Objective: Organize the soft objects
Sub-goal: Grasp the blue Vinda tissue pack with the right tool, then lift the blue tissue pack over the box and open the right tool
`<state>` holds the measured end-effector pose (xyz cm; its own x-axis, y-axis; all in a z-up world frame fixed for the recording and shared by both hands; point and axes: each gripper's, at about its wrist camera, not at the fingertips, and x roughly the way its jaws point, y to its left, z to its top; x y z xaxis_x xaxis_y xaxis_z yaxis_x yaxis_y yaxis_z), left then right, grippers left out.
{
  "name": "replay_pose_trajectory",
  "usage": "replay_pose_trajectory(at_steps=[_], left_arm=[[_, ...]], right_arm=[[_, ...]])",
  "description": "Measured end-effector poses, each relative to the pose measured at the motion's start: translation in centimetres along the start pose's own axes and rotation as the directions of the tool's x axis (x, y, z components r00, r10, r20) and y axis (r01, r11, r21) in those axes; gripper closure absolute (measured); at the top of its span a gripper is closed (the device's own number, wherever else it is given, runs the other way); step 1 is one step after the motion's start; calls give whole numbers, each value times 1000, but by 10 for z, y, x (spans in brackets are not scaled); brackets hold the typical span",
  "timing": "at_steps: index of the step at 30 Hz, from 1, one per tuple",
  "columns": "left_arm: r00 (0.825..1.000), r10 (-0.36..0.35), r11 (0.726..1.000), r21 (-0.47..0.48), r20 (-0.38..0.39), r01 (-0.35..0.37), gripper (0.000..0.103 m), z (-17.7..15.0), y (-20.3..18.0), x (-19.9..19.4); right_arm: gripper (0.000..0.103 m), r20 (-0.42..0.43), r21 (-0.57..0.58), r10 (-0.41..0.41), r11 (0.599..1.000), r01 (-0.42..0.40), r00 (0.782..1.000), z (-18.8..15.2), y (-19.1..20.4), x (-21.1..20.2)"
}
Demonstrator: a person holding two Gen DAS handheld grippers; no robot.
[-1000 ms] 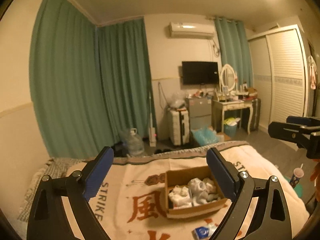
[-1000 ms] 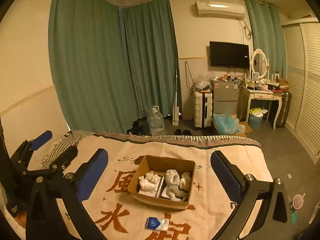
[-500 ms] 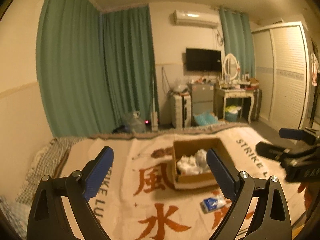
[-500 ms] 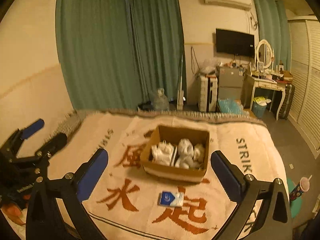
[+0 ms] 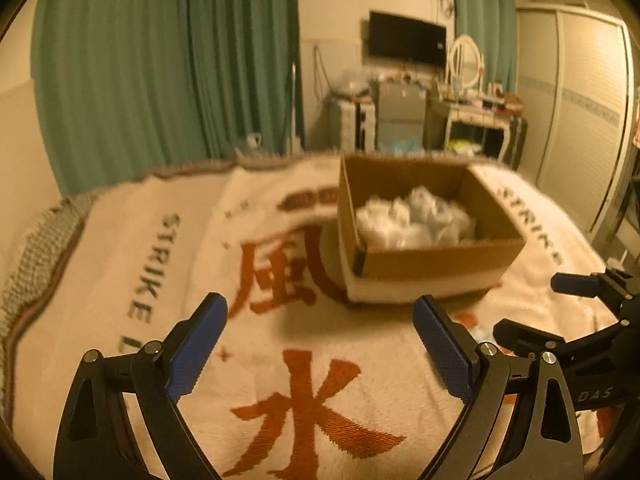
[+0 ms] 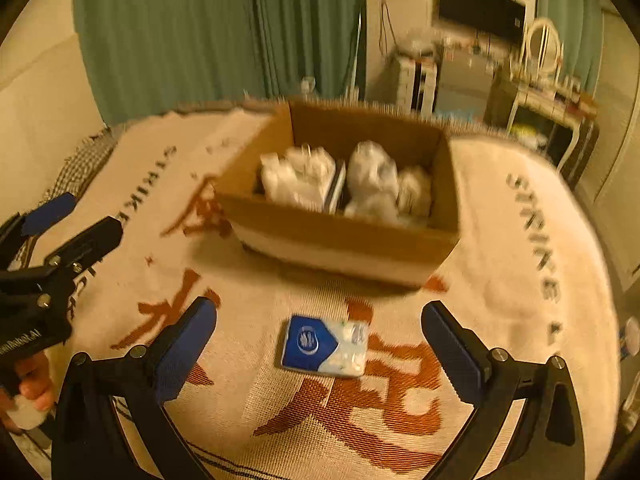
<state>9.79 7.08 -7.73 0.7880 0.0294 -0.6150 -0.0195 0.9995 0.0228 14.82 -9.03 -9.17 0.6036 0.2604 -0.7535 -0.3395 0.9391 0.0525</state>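
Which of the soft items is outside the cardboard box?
The blue-and-white tissue pack: it lies flat on the blanket in front of the cardboard box, between the right tool's open fingers; the white bundles sit inside.

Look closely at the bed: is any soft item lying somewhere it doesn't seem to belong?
Yes. The blue and white soft packet lies alone on the cream woven blanket, in front of the brown cardboard box, while the white soft bundles all sit inside it. The right gripper hovers over the packet, jaws open.
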Motion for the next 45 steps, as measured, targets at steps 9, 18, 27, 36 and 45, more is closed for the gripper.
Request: replay_pose_trajectory(at_steps=[9, 18, 27, 36, 45], left_arm=[[989, 40, 999, 38, -145, -35, 8, -41, 6, 56], [976, 48, 999, 32, -212, -43, 8, -51, 7, 71], [971, 44, 999, 19, -234, -40, 8, -58, 7, 61], [989, 25, 1000, -12, -149, -27, 8, -37, 3, 12], [998, 39, 999, -18, 41, -39, 8, 17, -5, -56]], right_arm=[[0, -162, 36, 51, 998, -46, 985, -25, -12, 63], [4, -279, 64, 98, 994, -84, 955, -48, -8, 99], [30, -237, 64, 89, 995, -76, 967, -45, -10, 89], [30, -111, 24, 70, 997, -68, 991, -36, 3, 34], [30, 105, -40, 51, 998, -47, 993, 3, 11, -66]])
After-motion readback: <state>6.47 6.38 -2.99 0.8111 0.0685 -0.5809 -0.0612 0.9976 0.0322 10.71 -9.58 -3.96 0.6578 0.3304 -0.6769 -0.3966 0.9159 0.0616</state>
